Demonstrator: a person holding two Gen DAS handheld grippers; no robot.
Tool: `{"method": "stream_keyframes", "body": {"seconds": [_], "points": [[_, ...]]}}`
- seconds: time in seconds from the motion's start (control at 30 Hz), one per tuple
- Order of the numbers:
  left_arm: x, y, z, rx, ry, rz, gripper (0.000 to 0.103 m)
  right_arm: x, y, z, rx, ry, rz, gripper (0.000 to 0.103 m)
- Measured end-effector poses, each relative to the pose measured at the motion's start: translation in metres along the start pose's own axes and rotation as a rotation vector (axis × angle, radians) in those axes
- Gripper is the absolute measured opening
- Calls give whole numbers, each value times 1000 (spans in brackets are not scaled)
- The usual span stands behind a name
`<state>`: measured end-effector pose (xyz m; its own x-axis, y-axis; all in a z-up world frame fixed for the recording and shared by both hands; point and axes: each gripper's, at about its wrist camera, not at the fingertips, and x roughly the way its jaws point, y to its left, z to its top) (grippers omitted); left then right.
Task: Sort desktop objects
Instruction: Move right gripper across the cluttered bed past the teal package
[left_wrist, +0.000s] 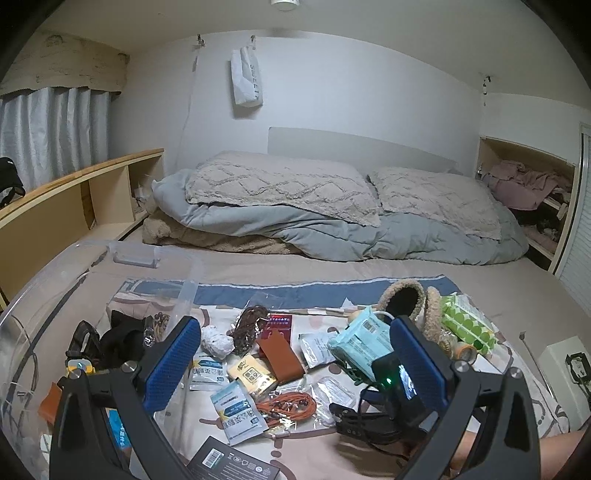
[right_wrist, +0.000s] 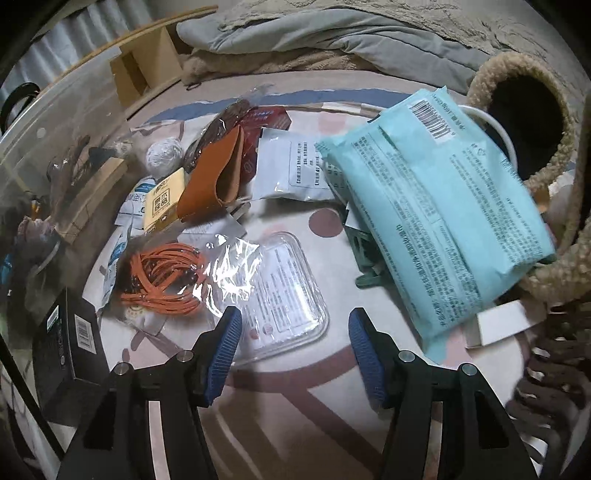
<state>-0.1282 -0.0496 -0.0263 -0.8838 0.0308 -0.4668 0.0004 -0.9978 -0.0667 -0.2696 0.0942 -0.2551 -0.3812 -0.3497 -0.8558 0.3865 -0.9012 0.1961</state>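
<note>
1. Left wrist view: my left gripper (left_wrist: 295, 365) hangs released and empty over the clutter; the teal pack (left_wrist: 360, 345) lies by its right finger.
2. Right wrist view: my right gripper (right_wrist: 293, 354) is spread, nothing grasped, above the clear plastic case (right_wrist: 284, 295). Risk, I judge: its slick, glossy surface could slip from the pads, or the orange cord bundle (right_wrist: 162, 278) beside it could snag.
</note>
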Motion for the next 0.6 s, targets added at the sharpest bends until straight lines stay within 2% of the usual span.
{"method": "stream_keyframes", "body": {"seconds": [0.1, 0.2, 0.27, 0.43, 0.5, 0.6], "points": [[-7, -2, 2, -6, -18, -8, 103, -3, -4, 12, 64, -11, -4, 58], [-11, -2, 3, -6, -29, -17, 103, -1, -10, 27, 132, -19, 11, 47], [-11, -1, 2, 1, -32, -20, 103, 5, -13, 37, 184, -14, 35, 46], [-5, 5, -1, 6, -15, -18, 103, 29, -15, 46, 240, 10, 28, 46], [-3, 9, -2, 1, -9, -15, 103, 35, -13, 47, 240, 10, 21, 46], [0, 12, -3, -10, 0, -8, 103, 40, -1, 49, 173, 18, -36, 46]]}}
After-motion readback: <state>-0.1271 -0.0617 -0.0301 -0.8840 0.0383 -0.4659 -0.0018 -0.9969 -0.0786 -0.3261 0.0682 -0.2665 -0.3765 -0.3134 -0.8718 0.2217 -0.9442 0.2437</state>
